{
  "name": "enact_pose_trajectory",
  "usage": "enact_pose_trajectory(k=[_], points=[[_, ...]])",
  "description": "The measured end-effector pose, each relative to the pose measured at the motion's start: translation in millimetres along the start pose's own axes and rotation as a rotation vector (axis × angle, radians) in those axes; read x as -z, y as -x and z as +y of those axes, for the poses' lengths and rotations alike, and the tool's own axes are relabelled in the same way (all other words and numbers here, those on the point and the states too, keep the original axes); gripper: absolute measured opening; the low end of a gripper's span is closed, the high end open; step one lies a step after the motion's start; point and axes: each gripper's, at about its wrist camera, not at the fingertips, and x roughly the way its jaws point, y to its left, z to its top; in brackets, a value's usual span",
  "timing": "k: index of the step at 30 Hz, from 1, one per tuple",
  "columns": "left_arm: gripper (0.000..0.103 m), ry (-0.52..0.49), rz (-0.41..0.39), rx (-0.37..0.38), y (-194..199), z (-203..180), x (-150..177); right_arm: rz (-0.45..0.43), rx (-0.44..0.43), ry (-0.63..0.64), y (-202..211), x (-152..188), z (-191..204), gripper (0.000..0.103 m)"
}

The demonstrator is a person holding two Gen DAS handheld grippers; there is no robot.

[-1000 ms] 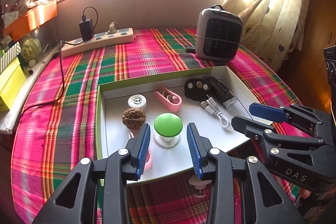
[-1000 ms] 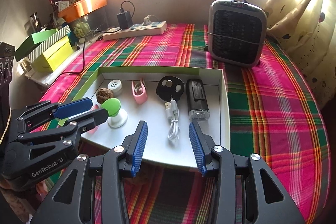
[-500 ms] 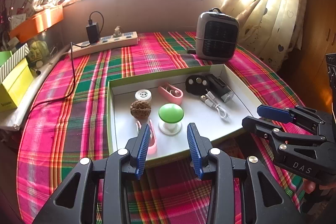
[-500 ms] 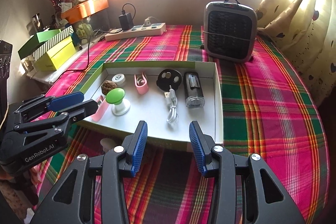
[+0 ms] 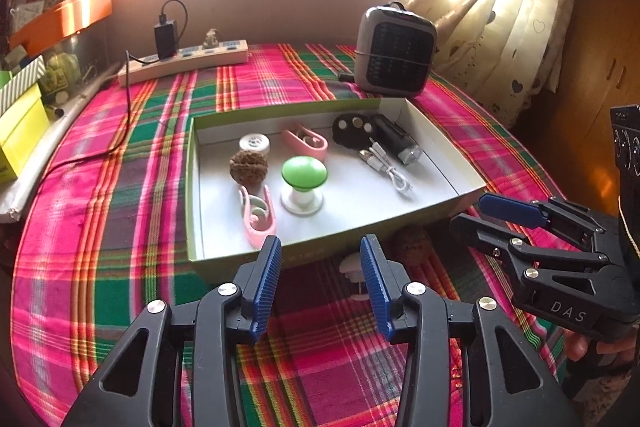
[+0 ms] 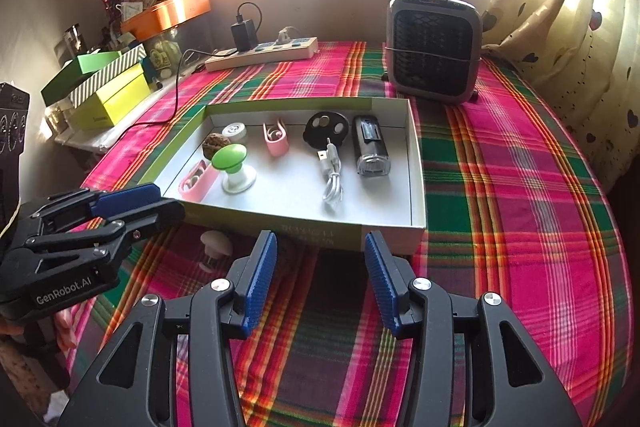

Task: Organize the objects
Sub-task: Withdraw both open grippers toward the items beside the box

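Observation:
A shallow green-rimmed box [image 5: 191,187] [image 6: 416,163] lies on the plaid cloth. In it are a walnut [image 5: 248,166], a white round cap [image 5: 254,143], two pink clips [image 5: 258,215], a green-topped knob [image 5: 304,179] [image 6: 230,159], a black disc [image 6: 326,129], a white cable [image 6: 332,179] and a black torch [image 6: 370,147]. On the cloth before the box, in shadow, lie a white knob [image 5: 354,267] [image 6: 216,245] and a second walnut [image 5: 412,245]. My left gripper [image 5: 320,247] [image 6: 168,205] and right gripper [image 6: 320,241] [image 5: 470,213] hover short of the box's near wall. Both have their jaws opening with nothing between them.
A grey fan heater [image 6: 434,55] stands behind the box at the right. A power strip [image 5: 184,61] with a black charger and trailing cord lies at the back left. Yellow-green boxes [image 6: 108,95] are stacked at the left edge. A curtain [image 5: 508,19] hangs on the right.
Both grippers have drawn back from the box, and their jaws stand wider. The white knob and second walnut in front of the box have come into view.

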Motion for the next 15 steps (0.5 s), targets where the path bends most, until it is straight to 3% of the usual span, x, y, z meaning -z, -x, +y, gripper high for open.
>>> enact_pose_trajectory(k=[8,15], points=[[0.041,-0.007,0.040,0.051,-12,-12,6,0.013,-0.004,-0.017,0,8,-3,0.048],[0.041,-0.027,0.080,0.038,-26,-18,9,0.022,-0.003,-0.028,-1,11,-6,0.048]])
